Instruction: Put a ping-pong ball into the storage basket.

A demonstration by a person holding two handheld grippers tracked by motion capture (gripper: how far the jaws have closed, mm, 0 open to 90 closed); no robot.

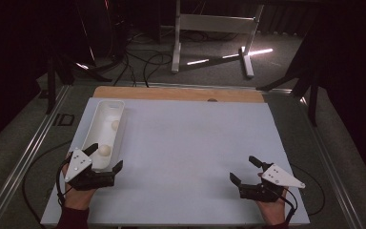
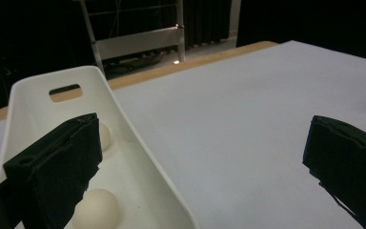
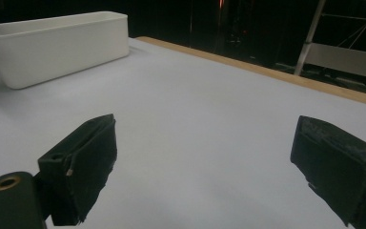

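Dark surroundings frame the white table (image 1: 181,157), with a wooden edge at its far side and a metal stand on the floor beyond. We see our left gripper (image 1: 106,158) low at the table's near-left corner, its hand entering from the bottom of the high view and the grey plate tilted on top. Its jaws are spread wide and straddle the near end of the tray (image 1: 106,110): in the left gripper view one jaw sits inside the tray (image 2: 138,138) and the other stands outside over the bare table. They hold nothing. Two eggs lie in the tray. The near egg (image 1: 105,150) rests at the tray's near end, just beside the inner jaw and below its tip in the left gripper view (image 2: 96,210); we cannot tell whether they touch. The far egg (image 1: 115,124) lies midway along the tray, partly hidden behind that jaw. Our right gripper (image 1: 244,170) rests at the near-right corner, well apart from the tray, jaws likewise wide apart and empty, pointing across the table toward it.
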